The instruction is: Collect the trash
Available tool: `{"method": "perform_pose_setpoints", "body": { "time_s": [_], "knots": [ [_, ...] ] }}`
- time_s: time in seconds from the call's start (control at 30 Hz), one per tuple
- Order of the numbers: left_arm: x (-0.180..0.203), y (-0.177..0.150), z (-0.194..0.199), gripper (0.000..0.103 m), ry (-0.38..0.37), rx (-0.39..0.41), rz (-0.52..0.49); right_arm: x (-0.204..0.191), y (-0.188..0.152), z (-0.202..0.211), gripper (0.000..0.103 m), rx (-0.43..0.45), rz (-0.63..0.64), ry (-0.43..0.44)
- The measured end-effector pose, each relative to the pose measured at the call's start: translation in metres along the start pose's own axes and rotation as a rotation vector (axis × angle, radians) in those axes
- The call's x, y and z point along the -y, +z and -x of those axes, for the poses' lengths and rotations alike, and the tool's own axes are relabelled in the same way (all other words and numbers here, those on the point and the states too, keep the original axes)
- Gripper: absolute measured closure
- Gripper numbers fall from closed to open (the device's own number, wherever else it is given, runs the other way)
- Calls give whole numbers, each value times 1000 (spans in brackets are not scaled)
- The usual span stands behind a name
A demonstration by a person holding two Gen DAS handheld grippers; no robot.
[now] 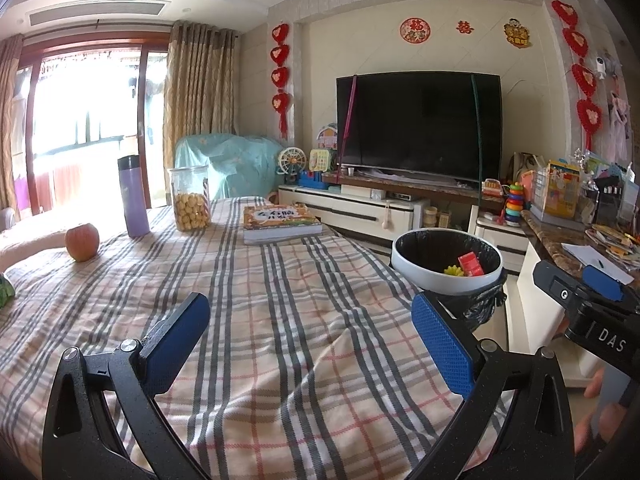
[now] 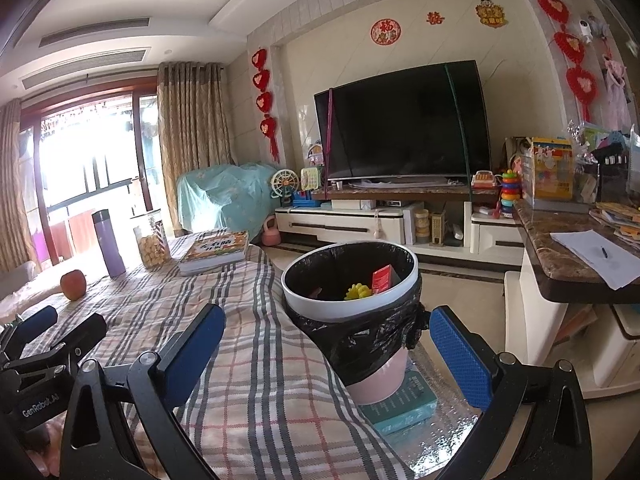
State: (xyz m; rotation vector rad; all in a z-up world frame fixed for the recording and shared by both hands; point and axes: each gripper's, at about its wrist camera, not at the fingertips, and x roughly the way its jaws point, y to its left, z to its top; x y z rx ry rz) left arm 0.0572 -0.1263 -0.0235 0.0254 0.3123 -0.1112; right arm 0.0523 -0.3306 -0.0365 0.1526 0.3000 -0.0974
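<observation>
A home living room: a wall-mounted television [image 1: 419, 126] above a toy-crowded white TV cabinet [image 1: 348, 210], red festive wall hangings [image 1: 280, 76], curtained balcony doors [image 1: 88, 120] and a plaid-clothed table [image 1: 280, 320].

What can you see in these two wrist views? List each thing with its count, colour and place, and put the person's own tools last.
table: one, checked cloth in grey, pink and cream, foreground.
apple: one, red-orange, far left of table.
flask: one, purple with dark cap, upright beyond the apple.
jar: one, clear, holding yellow snacks, right of the flask.
book: one, orange cover, flat at the table's far end.
bin: one, white rim, black liner, pink base, beside the table's right edge.
red packet: one, inside the bin.
yellow item: one, inside the bin.
television: one, black, on the far wall.
left gripper: one, black with blue fingers, open, over the table.
right gripper: one, same colours, open, near the bin.
</observation>
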Motion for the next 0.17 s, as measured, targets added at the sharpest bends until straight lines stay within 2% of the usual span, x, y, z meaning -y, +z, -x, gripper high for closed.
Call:
{"method": "perform_pose_setpoints", "body": {
  "time_s": [0.17],
  "knots": [
    [-8,0,-6,0,-1,-22,14,-4,1,-9,0,-29,0,14]
  ]
}}
